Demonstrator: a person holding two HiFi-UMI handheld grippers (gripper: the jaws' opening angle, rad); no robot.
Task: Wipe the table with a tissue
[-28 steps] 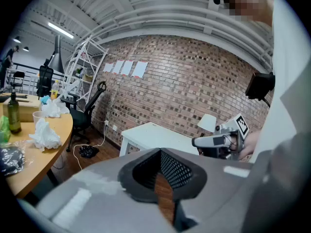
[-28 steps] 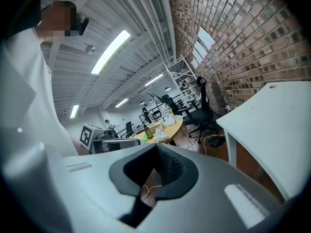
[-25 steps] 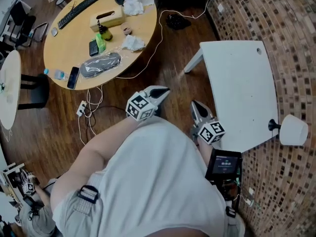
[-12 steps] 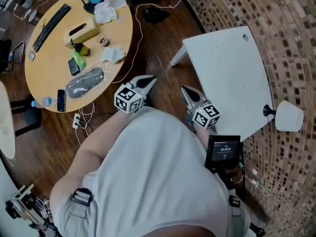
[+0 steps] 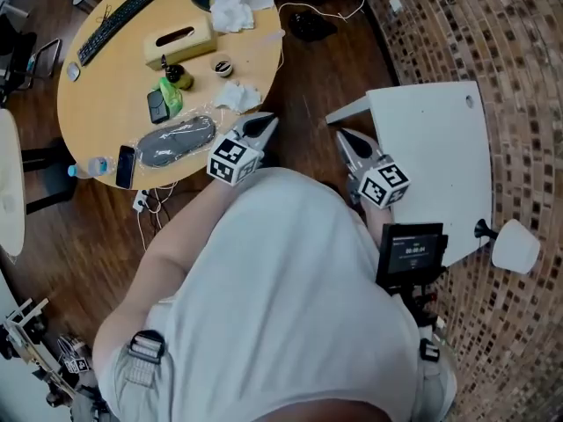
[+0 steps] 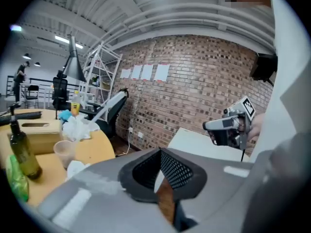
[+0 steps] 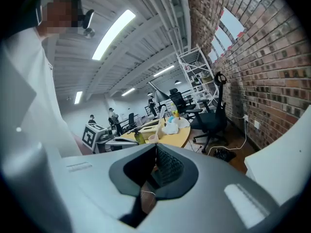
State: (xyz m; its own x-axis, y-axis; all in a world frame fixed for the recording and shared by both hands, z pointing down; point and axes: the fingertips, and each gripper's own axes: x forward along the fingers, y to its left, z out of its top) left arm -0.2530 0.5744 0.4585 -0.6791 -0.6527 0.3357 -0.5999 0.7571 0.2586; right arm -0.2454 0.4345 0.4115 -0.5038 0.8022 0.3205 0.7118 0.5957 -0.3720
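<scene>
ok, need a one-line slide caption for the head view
Person standing between a round wooden table holding crumpled tissues and a white table, left gripper and right gripper both shut, empty.

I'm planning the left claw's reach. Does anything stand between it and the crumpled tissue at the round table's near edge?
Nothing visible does. The shut left claw is just off the round table's edge, with the crumpled tissue close ahead to its left; the small cup and tissue box sit farther back.

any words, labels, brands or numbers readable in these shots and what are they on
No text reads clearly.
Small screen: lit figures, too blurred to read.
Marker cubes: square patterns only, no letters.
Wall sheets: too small to read.
</scene>
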